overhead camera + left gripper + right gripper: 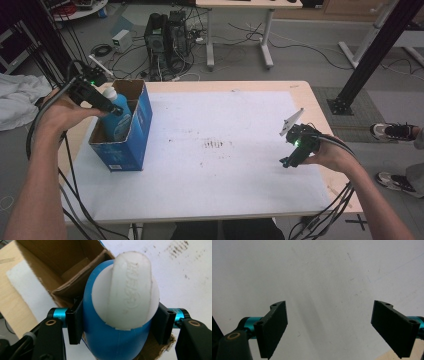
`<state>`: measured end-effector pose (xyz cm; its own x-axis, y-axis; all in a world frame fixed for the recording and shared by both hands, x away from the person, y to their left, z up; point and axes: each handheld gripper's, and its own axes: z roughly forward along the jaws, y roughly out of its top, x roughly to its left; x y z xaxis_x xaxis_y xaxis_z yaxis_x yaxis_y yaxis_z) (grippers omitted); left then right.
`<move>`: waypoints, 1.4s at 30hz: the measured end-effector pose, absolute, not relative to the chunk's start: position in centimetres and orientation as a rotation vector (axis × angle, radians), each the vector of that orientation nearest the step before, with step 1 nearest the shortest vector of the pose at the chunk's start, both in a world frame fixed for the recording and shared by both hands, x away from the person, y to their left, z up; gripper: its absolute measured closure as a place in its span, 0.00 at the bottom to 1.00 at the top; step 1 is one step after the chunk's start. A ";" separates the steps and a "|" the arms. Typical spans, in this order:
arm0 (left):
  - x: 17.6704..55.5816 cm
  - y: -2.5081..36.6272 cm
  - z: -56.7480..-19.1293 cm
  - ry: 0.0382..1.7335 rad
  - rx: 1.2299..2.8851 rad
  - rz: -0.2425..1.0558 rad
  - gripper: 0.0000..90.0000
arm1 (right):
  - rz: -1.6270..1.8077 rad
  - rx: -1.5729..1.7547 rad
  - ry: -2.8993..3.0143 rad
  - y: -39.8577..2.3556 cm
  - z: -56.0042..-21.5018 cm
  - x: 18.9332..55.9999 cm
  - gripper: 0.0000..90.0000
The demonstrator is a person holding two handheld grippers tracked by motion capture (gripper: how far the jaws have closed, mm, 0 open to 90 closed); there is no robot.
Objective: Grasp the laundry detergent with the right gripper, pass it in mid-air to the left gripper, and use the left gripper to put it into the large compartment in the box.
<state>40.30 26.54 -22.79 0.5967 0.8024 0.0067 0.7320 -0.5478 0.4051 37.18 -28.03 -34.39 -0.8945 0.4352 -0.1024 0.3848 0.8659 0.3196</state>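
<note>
White sheeting covers most of the wooden surface (305,95), with a smudge of dark marks (215,144) near its middle. Beyond the far edge the floor holds computer towers (165,35), tangled cables and the legs of another desk (237,30); a black frame post (375,50) rises to the right of the surface.

At the left edge of the surface stands an open blue cardboard box (135,135). The left gripper (107,107) reaches over the box's open top, its fingers (75,322) closed against both sides of a blue bottle (112,340) with a white cap (127,292); the bottle sits upright in the mouth of the box, its cap above the rim.

Well to the right of the box, near the surface's right edge, the right gripper (295,155) hovers over bare white sheeting, its fingers (274,327) spread wide and holding nothing.

Between the box and the right gripper the sheeting lies open, carrying just the smudge.
</note>
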 end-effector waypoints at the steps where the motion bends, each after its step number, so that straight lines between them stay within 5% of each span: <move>1: 40.3 26.5 -23.1 1.230 2.474 0.268 0.42 | 0.434 0.641 2.872 -28.0 -34.4 37.1 0.14; 20: 40.6 26.8 -27.3 1.177 2.537 0.220 0.42 | 0.414 0.646 2.884 -27.9 -35.4 37.0 0.14; 42: 40.6 26.6 -27.9 1.155 2.583 0.210 0.42 | 0.393 0.632 2.889 -27.5 -35.8 37.2 0.14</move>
<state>40.65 26.56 -27.88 0.6656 0.7463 0.0097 0.7018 -0.6302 0.3321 37.17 -27.48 -35.82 -0.8983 0.4286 -0.0968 0.3872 0.8763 0.2867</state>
